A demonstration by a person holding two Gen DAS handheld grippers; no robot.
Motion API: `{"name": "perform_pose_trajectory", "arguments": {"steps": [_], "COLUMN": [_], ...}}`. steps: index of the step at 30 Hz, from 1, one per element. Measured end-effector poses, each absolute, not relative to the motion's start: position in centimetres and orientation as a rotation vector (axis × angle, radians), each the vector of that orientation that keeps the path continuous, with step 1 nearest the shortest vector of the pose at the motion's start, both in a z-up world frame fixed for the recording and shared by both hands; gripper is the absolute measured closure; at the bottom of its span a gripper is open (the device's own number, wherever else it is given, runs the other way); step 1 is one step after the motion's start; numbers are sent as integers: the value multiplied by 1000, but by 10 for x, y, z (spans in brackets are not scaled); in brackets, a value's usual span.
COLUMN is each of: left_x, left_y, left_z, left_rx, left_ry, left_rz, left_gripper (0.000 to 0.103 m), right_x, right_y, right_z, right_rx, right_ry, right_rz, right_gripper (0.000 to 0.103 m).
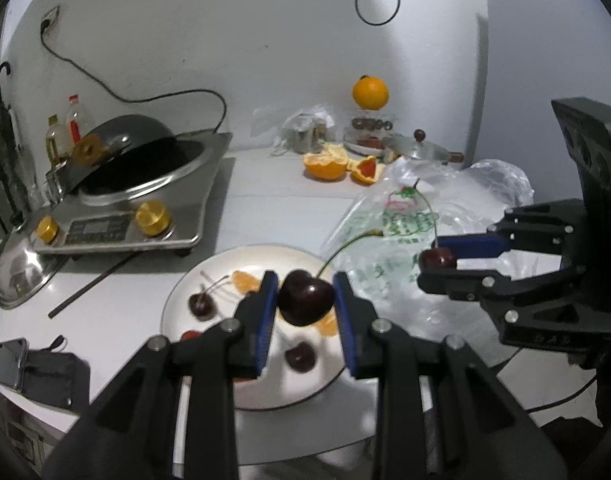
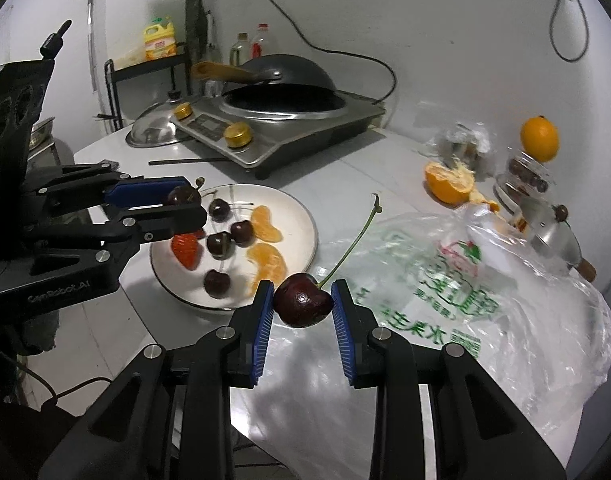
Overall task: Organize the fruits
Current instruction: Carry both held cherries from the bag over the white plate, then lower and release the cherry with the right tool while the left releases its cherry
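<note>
My left gripper (image 1: pixel 305 300) is shut on a dark cherry (image 1: pixel 305 298) with a long stem and holds it above the white plate (image 1: pixel 177 300). My right gripper (image 2: pixel 302 300) is shut on another dark cherry (image 2: pixel 303 300), held above the plastic bag (image 2: pixel 485 288) just right of the plate (image 2: pixel 301 216). The plate holds several cherries (image 2: pixel 219 244), orange segments (image 2: pixel 267 258) and a strawberry (image 2: pixel 185 250). The left gripper also shows in the right wrist view (image 2: pixel 185 204), over the plate's left rim. The right gripper shows in the left wrist view (image 1: pixel 437 258).
An induction cooker with a wok (image 2: pixel 281 116) stands at the back, a steel lid (image 2: pixel 153 130) beside it. Chopsticks (image 2: pixel 189 160) lie in front. Peeled orange halves (image 2: pixel 449 182), a whole orange (image 2: pixel 539 138) on a jar and a small pot lid (image 2: pixel 553 232) are at the right. A phone (image 1: pixel 9 362) lies at the left edge.
</note>
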State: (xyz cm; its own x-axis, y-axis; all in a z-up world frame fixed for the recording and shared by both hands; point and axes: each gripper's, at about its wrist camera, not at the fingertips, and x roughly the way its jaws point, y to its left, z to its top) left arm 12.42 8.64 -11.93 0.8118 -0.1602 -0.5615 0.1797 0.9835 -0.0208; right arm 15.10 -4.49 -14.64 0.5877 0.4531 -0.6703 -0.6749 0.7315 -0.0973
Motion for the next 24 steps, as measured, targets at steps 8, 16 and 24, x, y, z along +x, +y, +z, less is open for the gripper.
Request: {"name": "perform_pose_trajectory", "arguments": {"steps": [8, 16, 24], "left_x": [122, 122, 123], "left_y": [119, 132, 127], "left_z": [-140, -159, -178], "left_rx": [-12, -46, -75], "left_ry": [626, 662, 699], "left_rz": [-137, -140, -185], "left_gripper": [74, 74, 74], "right_x": [153, 159, 165], "right_y": [-14, 9, 22], "right_z": [-152, -163, -172], "right_rx": [-397, -419, -432], "right_ry": [683, 711, 734], "right_rz": [707, 731, 738], "right_gripper": [72, 72, 72]}}
